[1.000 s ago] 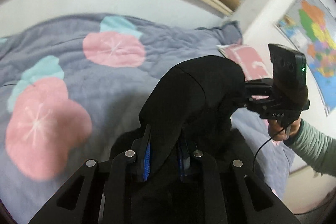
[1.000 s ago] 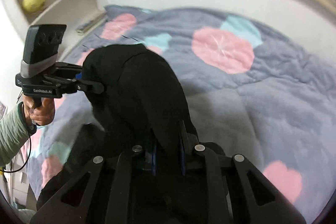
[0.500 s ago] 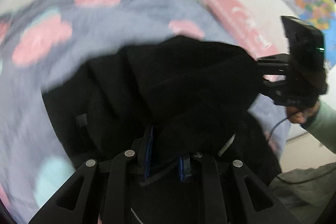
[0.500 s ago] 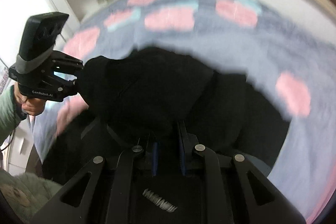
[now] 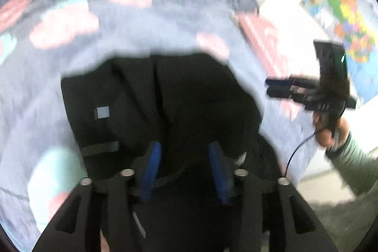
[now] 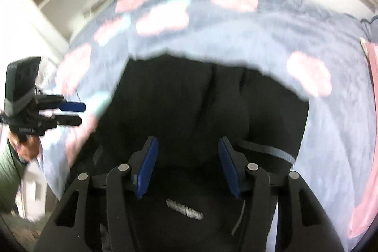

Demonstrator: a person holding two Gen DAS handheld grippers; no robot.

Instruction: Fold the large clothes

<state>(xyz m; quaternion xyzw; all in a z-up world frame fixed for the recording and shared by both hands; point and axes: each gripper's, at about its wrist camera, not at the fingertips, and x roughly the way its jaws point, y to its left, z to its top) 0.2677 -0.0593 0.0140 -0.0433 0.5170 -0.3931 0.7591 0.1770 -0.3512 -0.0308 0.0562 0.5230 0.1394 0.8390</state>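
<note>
Left wrist view: black garment point(image 5: 165, 96) lies folded on bed | quilt point(image 5: 70, 77) soft grey, pink and teal blotches | wall map point(image 5: 342, 15) at right | left gripper point(image 5: 182, 167) and right gripper point(image 6: 186, 164) fingers apart, opening, clear of cloth | edges motion-blurred

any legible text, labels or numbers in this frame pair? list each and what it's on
None can be read.
White print on the black garment: blurred.
White lettering on the left gripper body: blurred.
Lettering on the right gripper body: blurred.
Wall map: too small.
Grey tag on the garment: blank or blurred.
</note>
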